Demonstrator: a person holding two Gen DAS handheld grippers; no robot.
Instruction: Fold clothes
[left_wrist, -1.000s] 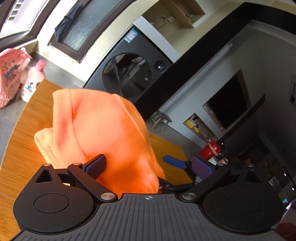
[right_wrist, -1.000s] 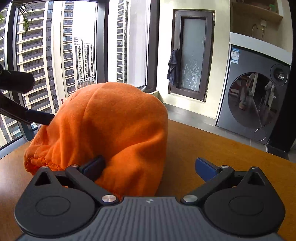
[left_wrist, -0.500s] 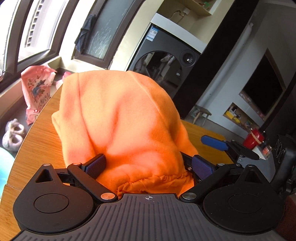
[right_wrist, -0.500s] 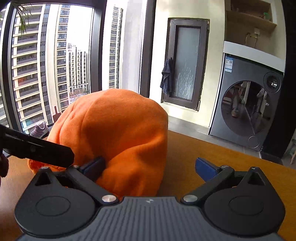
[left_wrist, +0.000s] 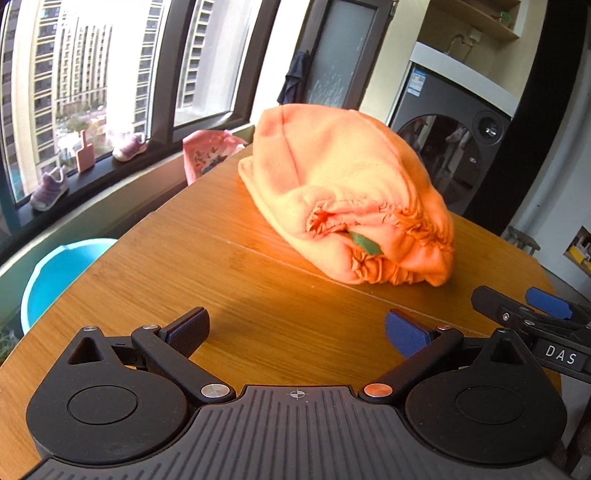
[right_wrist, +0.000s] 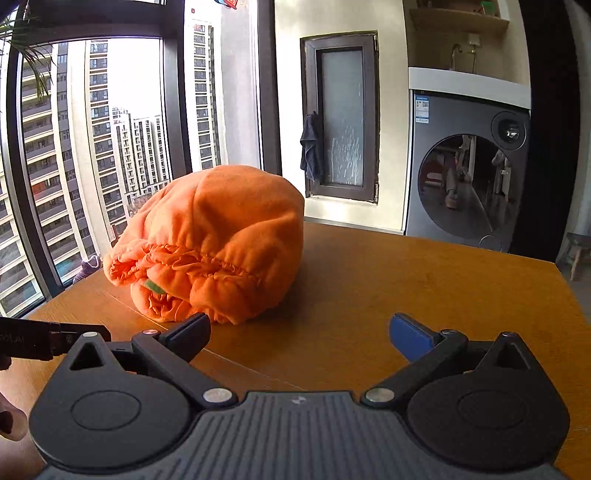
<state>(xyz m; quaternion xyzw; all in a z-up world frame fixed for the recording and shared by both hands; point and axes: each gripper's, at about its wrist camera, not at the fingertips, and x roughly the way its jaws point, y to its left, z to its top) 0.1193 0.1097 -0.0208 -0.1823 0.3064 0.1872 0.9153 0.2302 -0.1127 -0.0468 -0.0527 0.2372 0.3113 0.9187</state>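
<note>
While folded orange garment (left_wrist: 347, 195) on table (left_wrist: 221, 280), both grippers low, level, wide, empty.

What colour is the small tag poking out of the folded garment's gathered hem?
Green, against the orange garment; clearest in the left wrist view.

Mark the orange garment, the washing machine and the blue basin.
orange garment (left_wrist: 332, 177), left wrist view, top of the folded bundle.
washing machine (right_wrist: 469, 177), right wrist view, round door glass.
blue basin (left_wrist: 62, 269), left wrist view, inner wall.
</note>
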